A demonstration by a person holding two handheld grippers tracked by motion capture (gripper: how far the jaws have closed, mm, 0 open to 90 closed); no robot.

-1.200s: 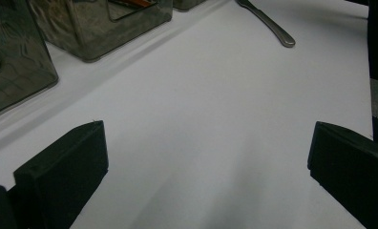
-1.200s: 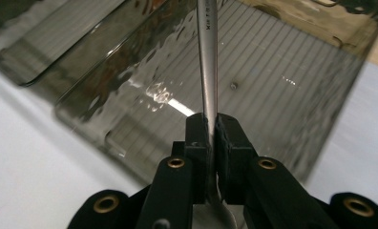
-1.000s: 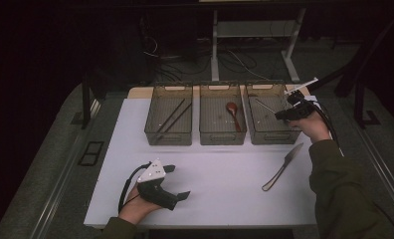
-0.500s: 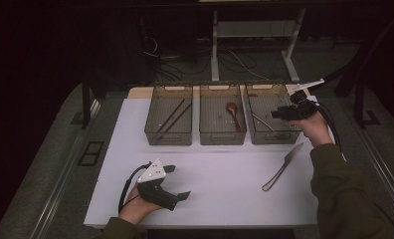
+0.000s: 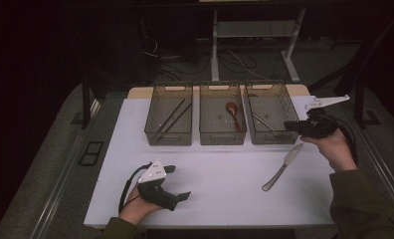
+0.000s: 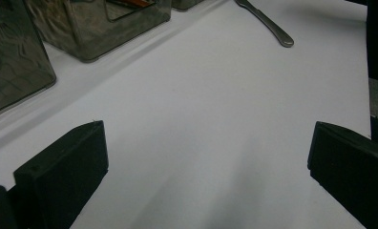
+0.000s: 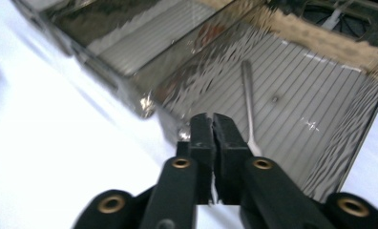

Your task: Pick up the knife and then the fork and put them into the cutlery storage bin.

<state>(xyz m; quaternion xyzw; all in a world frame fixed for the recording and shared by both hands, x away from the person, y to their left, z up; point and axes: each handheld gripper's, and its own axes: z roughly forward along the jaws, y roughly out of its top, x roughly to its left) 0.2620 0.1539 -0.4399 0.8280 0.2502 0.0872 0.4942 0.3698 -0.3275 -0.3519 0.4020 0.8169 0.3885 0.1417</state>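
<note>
Knife [image 5: 283,167] lies flat on the white mat [image 5: 220,199], just in front of the right-hand bin [image 5: 272,122], blade end toward the bin, handle end toward the person. Nothing touches it. In the left gripper view its handle [image 6: 266,21] shows at the far top edge.

Right gripper [image 5: 290,125] hovers at the bin's right front corner, above and just behind the knife, jaws pressed together with nothing between them. Its own view looks down into the bin at a thin metal utensil [image 7: 248,105] on the ribbed floor.

Left gripper [image 5: 177,181] rests on the mat well to the left of the knife, jaws spread wide, idle.

Middle bin [image 5: 222,122] holds a reddish spoon [image 5: 233,113]; left bin [image 5: 170,122] holds dark sticks.

Looks like cutlery sorting, with the knife the next pickup. My read: right gripper needs to open, drop to the knife, pinch it across its width, then lift it over the bin wall.
</note>
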